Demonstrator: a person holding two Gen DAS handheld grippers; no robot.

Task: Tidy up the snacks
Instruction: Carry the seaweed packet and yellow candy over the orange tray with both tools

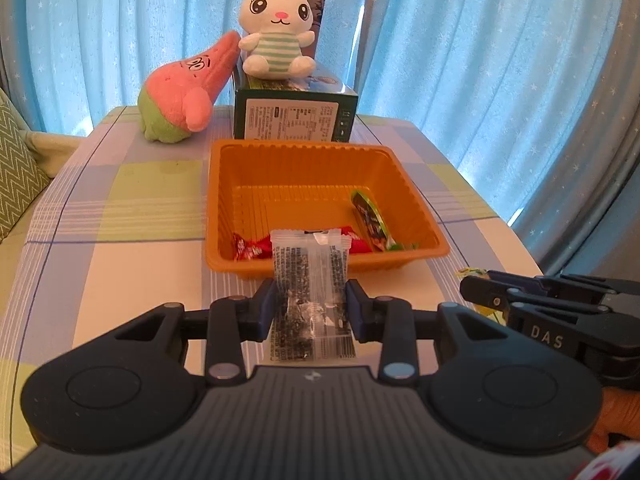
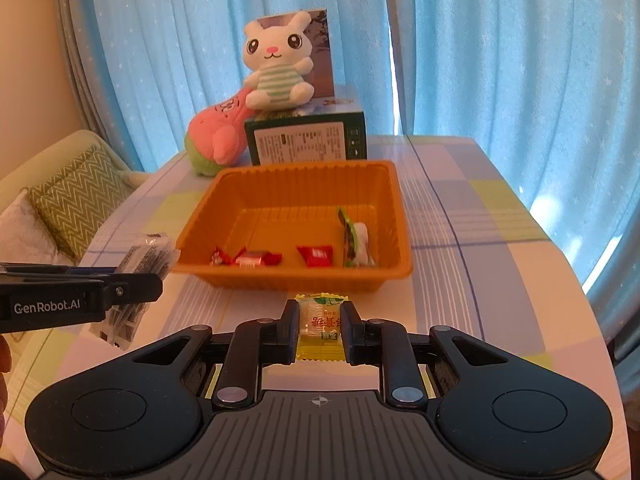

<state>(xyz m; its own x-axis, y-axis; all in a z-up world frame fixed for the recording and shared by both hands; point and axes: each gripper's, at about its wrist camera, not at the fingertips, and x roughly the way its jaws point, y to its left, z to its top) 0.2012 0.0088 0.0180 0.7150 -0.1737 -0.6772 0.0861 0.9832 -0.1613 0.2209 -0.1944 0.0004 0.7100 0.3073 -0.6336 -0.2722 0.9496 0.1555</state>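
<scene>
An orange tray sits mid-table with red candies and a green packet inside. My left gripper is shut on a clear packet with black print, held upright just in front of the tray's near rim; the packet also shows in the right wrist view. My right gripper is shut on a small yellow candy packet, just before the tray's near rim. The right gripper appears at the right in the left wrist view.
A green box stands behind the tray with a white bunny plush on top. A pink and green plush leans beside it. A checked cloth covers the table; a sofa cushion lies left.
</scene>
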